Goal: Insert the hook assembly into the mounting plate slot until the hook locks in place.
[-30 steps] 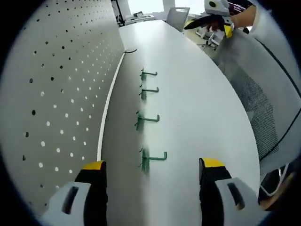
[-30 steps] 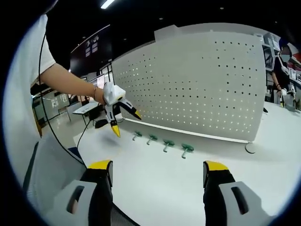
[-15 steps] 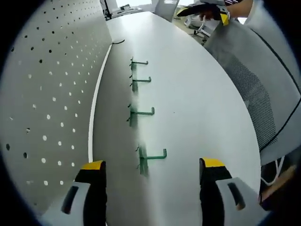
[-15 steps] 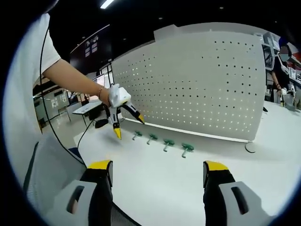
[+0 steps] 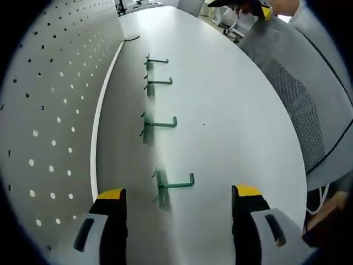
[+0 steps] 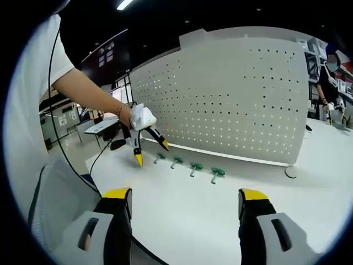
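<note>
The right hand-held gripper [image 5: 242, 4] is cut off at the left gripper view's top edge.

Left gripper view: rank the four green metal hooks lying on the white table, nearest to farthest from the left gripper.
From the left gripper, jaws open and empty:
1. Green metal hook between the jaws, closest.
2. Second green hook, farther up the white table.
3. Third green hook, beyond that.
4. Fourth green hook, farthest, near the far end of the grey perforated panel.
</note>
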A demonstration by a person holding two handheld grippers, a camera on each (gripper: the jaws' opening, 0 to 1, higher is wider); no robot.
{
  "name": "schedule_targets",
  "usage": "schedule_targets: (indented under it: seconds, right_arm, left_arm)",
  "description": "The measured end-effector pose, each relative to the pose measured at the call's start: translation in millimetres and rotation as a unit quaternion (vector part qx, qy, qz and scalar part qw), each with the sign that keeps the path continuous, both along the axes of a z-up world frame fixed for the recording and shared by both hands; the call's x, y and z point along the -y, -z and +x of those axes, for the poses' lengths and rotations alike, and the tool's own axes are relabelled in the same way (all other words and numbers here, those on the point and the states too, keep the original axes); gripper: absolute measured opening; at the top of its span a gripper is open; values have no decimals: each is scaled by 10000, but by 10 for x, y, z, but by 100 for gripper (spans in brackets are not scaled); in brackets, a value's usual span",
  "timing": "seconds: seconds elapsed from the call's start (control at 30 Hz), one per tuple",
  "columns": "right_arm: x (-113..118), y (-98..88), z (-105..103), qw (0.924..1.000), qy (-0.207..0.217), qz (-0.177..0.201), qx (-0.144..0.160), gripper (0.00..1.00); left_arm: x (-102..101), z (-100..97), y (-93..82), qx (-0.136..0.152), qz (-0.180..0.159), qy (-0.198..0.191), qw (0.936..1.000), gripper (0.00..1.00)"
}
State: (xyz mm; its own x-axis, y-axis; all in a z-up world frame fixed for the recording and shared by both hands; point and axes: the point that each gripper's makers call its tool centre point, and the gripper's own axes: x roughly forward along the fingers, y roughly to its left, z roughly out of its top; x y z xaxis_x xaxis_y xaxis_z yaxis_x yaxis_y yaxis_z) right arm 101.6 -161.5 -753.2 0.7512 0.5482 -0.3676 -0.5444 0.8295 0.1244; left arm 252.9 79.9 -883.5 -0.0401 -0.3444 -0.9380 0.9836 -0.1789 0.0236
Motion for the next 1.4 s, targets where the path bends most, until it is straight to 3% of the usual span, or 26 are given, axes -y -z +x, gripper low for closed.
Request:
schedule_targets:
  seconds: [0.57, 1.07, 1.23, 1.4]
  right_arm:
    - [28, 18, 19, 10000, 74, -28, -42, 76]
    - [63, 116, 6, 9995, 137, -154, -252, 76]
    - [57, 116, 6, 9995, 132, -159, -253, 75]
    - [56, 97, 11, 9996, 150, -124, -224, 75]
  left_arm:
    - [-22, 16, 6, -103, -123, -86, 9998, 72]
    - [9, 126, -20, -78, -227, -564, 9981, 48]
    - [3, 171, -39, -11, -256, -750, 9969, 28]
    - [6, 187, -38, 38, -260, -828, 9962, 22]
